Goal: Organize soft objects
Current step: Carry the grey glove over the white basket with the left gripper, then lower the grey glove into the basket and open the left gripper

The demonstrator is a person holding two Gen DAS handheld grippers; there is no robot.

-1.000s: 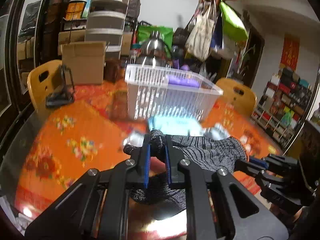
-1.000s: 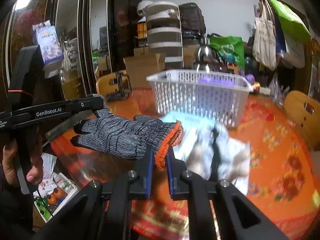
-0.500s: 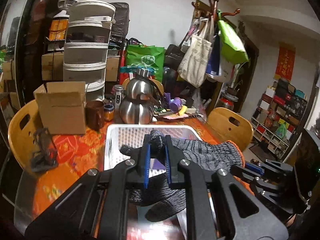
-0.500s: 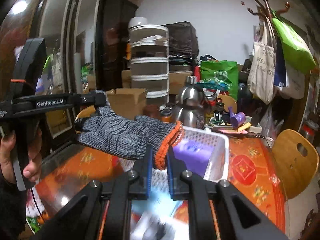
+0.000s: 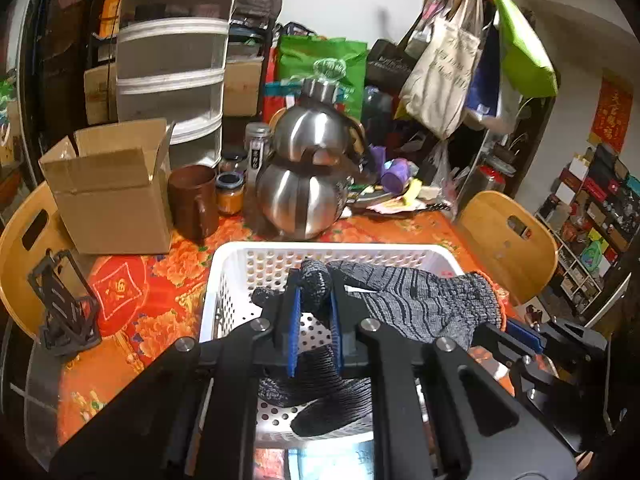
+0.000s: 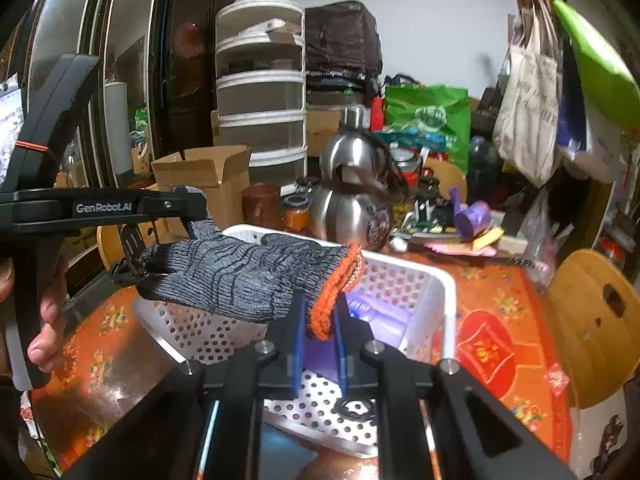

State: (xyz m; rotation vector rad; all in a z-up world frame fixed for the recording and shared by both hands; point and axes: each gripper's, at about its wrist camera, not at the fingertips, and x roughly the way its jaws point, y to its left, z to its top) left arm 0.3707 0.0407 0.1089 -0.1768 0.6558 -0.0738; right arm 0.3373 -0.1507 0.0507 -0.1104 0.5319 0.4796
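Where left tongs (image 6: 192, 204) read GenRobot.AI, glove (image 6: 248, 276) pinched

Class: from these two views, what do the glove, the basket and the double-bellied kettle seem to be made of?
Glove: knitted yarn, matte, ribbed grey-black stitches, orange cuff.
Basket: likely moulded plastic, glossy white, regular holes.
Kettle: probably stainless steel, polished, mirror-like reflections.

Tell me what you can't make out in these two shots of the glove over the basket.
- Purple item in the white basket: right wrist view, half hidden by the glove and right tool; identity unclear.
- Basket floor: left wrist view, near part covered by the left tool and the hanging glove fingers.
- Shelf goods: left wrist view, too small, cut by the edge.
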